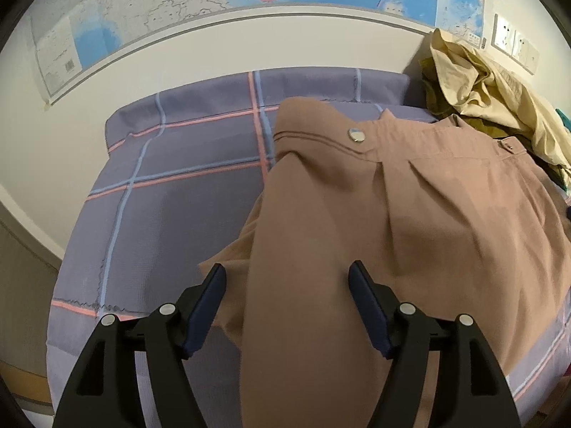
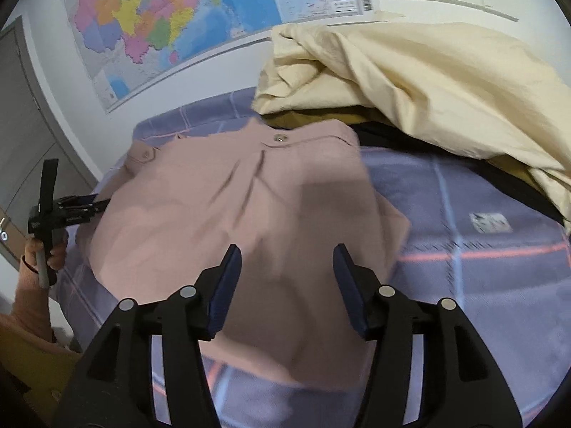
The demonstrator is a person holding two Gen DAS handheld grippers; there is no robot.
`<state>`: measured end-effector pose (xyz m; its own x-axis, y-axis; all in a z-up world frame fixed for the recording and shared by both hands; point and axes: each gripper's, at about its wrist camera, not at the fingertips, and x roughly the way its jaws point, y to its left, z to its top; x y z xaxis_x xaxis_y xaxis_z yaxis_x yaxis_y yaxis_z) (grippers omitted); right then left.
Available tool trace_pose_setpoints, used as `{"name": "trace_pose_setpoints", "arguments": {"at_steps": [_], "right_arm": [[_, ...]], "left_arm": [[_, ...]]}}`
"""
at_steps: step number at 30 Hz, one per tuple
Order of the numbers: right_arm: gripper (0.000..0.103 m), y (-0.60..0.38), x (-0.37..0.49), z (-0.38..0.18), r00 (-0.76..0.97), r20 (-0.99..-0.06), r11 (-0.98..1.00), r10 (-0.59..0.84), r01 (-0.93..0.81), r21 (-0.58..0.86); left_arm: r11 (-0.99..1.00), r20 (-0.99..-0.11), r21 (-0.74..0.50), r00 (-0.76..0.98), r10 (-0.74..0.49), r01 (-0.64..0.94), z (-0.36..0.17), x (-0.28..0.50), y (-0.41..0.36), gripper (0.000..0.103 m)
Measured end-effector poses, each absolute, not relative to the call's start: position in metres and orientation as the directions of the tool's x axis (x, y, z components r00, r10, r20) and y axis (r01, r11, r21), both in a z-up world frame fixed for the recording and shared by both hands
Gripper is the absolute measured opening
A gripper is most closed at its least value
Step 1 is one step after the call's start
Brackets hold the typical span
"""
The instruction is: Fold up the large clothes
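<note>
A: On the bed, over the purple checked sheet (image 1: 167, 192), lie the brown trousers (image 1: 410, 235). The waistband with its metal button (image 1: 357, 134) is at the far side, near the wall, and the cloth looks already doubled lengthwise, one leg laid over the other.

B: So how much of the folding is done?

A: Only this first fold, it seems. The legs run toward both cameras and pass out of view at the bottom edge, so folding them up to the waistband is probably still left. Also a cream garment (image 2: 428, 82) waits in a heap at the right, touching the waistband end, with something olive under it. That pile is not yet folded.

B: And the grippers?

A: The left gripper (image 1: 287, 278) has its jaws apart, and the trousers lie between them without the pads pressing. The right gripper (image 2: 287, 256) is the same: jaws apart over the cloth, nothing clamped.

B: Any writing to read?

A: A map (image 2: 171, 25) hangs on the wall, with a barcode at its corner, but the print is too small to read. A white label (image 2: 490, 223) on the sheet is blurred too.
</note>
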<state>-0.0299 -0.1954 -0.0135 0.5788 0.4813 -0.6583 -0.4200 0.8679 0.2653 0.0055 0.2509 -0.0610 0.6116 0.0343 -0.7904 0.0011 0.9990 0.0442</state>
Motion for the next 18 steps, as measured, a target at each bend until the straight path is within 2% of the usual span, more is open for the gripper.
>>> {"name": "trace_pose_setpoints", "arguments": {"at_steps": [3, 4, 6, 10, 12, 14, 15, 16, 17, 18], "right_arm": [[0.064, -0.210, -0.040, -0.011, 0.607, -0.641, 0.878, 0.469, -0.394, 0.270], [0.070, -0.217, -0.045, -0.010, 0.623, -0.632, 0.885, 0.460, -0.376, 0.274], [0.075, -0.227, -0.050, -0.013, 0.630, -0.631, 0.890, 0.453, -0.357, 0.283], [0.078, -0.239, -0.051, -0.034, 0.586, -0.663, 0.885, 0.466, -0.325, 0.334], [0.077, -0.239, -0.049, -0.046, 0.557, -0.678, 0.877, 0.480, -0.325, 0.354], [0.054, -0.235, -0.047, -0.055, 0.531, -0.673, 0.858, 0.514, -0.335, 0.390], [0.023, -0.233, -0.047, -0.055, 0.520, -0.661, 0.841, 0.541, -0.351, 0.413], [0.015, -0.229, -0.045, -0.055, 0.489, -0.637, 0.803, 0.596, -0.384, 0.456], [0.013, -0.225, -0.045, -0.048, 0.510, -0.632, 0.812, 0.583, -0.394, 0.432], [0.009, -0.221, -0.045, -0.039, 0.531, -0.632, 0.824, 0.565, -0.410, 0.392]], "left_arm": [[0.999, -0.792, 0.034, 0.609, 0.028, -0.002, -0.062, 0.003, 0.253, 0.069], [1.000, -0.794, 0.027, 0.607, 0.023, -0.002, -0.062, 0.001, 0.254, 0.070], [1.000, -0.794, 0.009, 0.608, 0.006, 0.001, -0.063, -0.004, 0.256, 0.074], [0.997, -0.801, -0.078, 0.594, -0.077, 0.023, -0.071, -0.016, 0.265, 0.076], [0.993, -0.804, -0.118, 0.584, -0.112, 0.028, -0.076, -0.021, 0.270, 0.074], [0.983, -0.796, -0.175, 0.580, -0.171, 0.049, -0.079, -0.025, 0.273, 0.053], [0.980, -0.788, -0.193, 0.588, -0.182, 0.045, -0.079, -0.027, 0.275, 0.047], [0.975, -0.782, -0.219, 0.591, -0.198, 0.038, -0.078, -0.027, 0.278, 0.035], [0.970, -0.778, -0.242, 0.592, -0.213, 0.031, -0.077, -0.027, 0.281, 0.028], [0.963, -0.773, -0.268, 0.592, -0.228, 0.020, -0.076, -0.027, 0.285, 0.025]]}}
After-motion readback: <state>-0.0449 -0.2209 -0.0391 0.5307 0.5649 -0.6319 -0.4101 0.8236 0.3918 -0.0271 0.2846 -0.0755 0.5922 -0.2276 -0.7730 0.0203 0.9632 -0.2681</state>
